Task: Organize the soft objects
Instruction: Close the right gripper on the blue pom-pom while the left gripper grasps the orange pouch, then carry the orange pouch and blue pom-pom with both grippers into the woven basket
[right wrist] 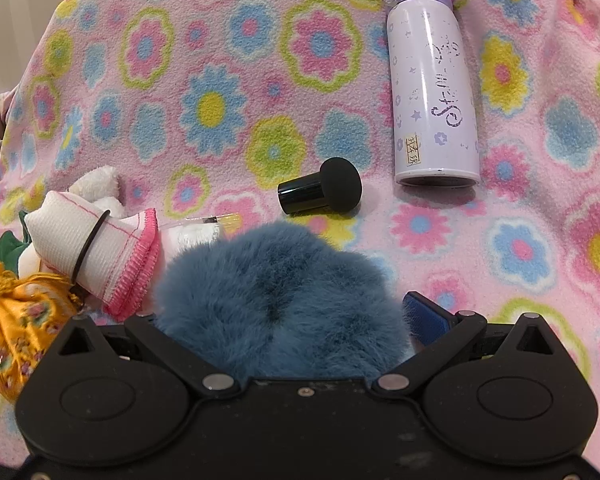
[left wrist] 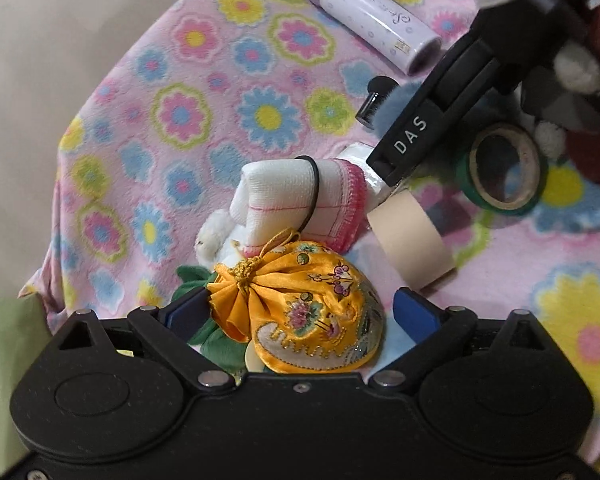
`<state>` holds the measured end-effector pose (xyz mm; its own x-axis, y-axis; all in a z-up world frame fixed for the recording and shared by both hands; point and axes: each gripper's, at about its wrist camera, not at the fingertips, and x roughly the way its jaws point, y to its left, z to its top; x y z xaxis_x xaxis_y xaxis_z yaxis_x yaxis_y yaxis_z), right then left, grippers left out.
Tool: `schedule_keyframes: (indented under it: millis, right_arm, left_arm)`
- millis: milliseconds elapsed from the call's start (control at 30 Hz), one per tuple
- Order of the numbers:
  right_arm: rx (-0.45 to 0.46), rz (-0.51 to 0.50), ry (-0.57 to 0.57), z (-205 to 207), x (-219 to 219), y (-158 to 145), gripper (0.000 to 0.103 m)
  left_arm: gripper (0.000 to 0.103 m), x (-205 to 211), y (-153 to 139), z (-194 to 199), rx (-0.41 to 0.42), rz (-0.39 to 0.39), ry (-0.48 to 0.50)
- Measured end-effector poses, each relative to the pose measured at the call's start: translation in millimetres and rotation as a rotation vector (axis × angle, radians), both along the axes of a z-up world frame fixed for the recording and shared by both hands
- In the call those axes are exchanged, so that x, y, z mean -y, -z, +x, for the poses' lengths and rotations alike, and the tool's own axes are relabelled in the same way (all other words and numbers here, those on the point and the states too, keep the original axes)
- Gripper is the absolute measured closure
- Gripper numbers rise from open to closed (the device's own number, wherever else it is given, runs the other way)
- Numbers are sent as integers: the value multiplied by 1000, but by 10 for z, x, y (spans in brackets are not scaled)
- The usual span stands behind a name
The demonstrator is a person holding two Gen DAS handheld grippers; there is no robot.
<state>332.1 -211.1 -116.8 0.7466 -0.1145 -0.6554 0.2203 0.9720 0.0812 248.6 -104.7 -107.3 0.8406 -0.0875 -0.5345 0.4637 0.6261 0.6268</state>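
Note:
In the left wrist view my left gripper (left wrist: 300,312) stands open around a yellow embroidered satin pouch (left wrist: 304,312); whether its blue fingertips (left wrist: 414,312) touch the pouch I cannot tell. A rolled white cloth with pink trim (left wrist: 296,200) lies just beyond, with a white and green plush (left wrist: 216,240) under it. In the right wrist view my right gripper (right wrist: 288,312) holds a fluffy blue ball (right wrist: 280,300) between its fingers; the left finger is hidden by fur. The pouch (right wrist: 16,320) and rolled cloth (right wrist: 100,252) lie to its left.
All lies on a pink flowered blanket (right wrist: 220,60). A lilac bottle (right wrist: 432,88) and a black sponge applicator (right wrist: 320,192) lie ahead of the right gripper. Green tape roll (left wrist: 500,168), beige tape roll (left wrist: 412,240) and a dark red plush (left wrist: 596,80) sit at right.

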Motion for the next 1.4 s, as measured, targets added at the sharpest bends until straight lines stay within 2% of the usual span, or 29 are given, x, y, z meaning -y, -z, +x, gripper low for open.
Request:
schedule_keyframes:
  millis: [33,200,267,333,400,633,733,867,1000,1033,1100,1167,1233,1300,1400]
  right_arm:
    - [0,0,0,-1,1,0,0]
    - [1,-5,2,4,-8,-5,1]
    - [6,-14,6,-15,-18,-28,8]
    - [9,-15,-3,-41,-24,-76,23]
    - [10,-4,-14,-73,-24,-144,29]
    - [63,9,-3,-214,-25,-459,38]
    - [81,28,-19,-282,-18,-570,48]
    - [67,73,1,-335,89,-567,48]
    - [74,117,107,-467,340,-533,47]
    - [84,117,127,-504,381,-546,44]
    - [103,132,111,-543,404,-581,44]
    - [80,113,72,-504,327,-585,34]
    - [74,52,54,-460,185,-570,20]
    - [79,37,47,-425,119,-551,15]
    - [43,71,56,-327,123,-490,14]
  left_arm:
    - [14,-11,-2,32,-11,-13,-3]
    - [19,-145,-85,106,-84,-137,-41]
    - [21,-220,-154,104,-111,-198,-66]
    - [23,-286,-219,103,-135,-253,-83]
    - [24,-361,-295,90,-153,-309,-103]
    - [24,-569,-550,65,-163,-473,-171]
    - [24,-642,-665,15,-167,-534,-181]
    - [24,-683,-749,-76,-159,-562,-187]
    - [24,-713,-748,-156,-167,-567,-178]
    - [24,-712,-737,-173,-171,-565,-178]
    - [24,-705,-716,-194,-174,-564,-180]
    - [24,-696,-691,-186,-185,-571,-181]
    - [24,-693,-678,-188,-190,-574,-188]
    - [24,-708,-674,-208,-191,-577,-196]
    - [24,-757,-668,-207,-201,-582,-207]
